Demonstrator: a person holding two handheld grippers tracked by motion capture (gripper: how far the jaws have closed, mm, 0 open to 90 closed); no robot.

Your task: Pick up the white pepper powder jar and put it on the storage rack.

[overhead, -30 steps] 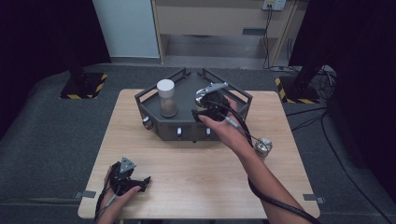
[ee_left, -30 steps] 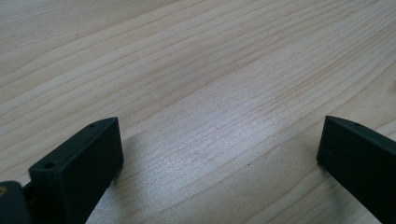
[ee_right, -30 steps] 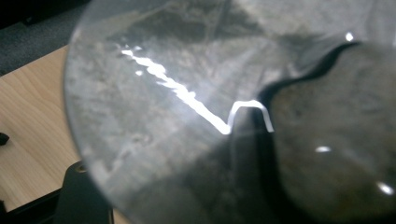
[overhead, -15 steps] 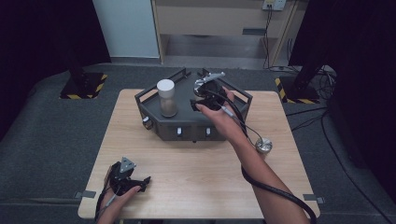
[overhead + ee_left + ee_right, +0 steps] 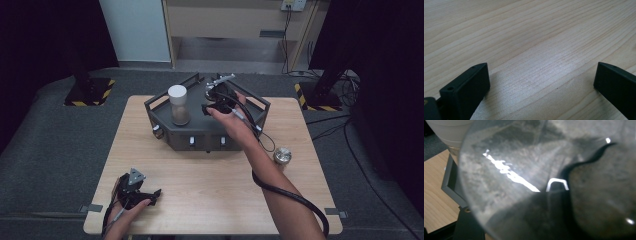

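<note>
A dark grey tray (image 5: 200, 134) stands at the far middle of the wooden table (image 5: 210, 190). In its left part a jar with a white lid (image 5: 177, 104) stands upright. My right gripper (image 5: 216, 102) hovers over the tray's right part, shut on a clear glass jar (image 5: 524, 170) that looms large and blurred before its camera; its jaws are hidden behind the glass. The white-lidded jar (image 5: 446, 130) shows beside it at the top left. My left gripper (image 5: 135, 192) rests at the table's near left, its fingers (image 5: 466, 87) wide apart over bare wood.
A round metal lid (image 5: 282, 155) lies on the table to the right of the tray. The right gripper's cable (image 5: 280, 187) trails along the forearm. The tray has raised rails and small knobs (image 5: 191, 142) on its front wall.
My right hand has carried the clear jar away from me, toward the tray's back. The left gripper has stayed where it was.
</note>
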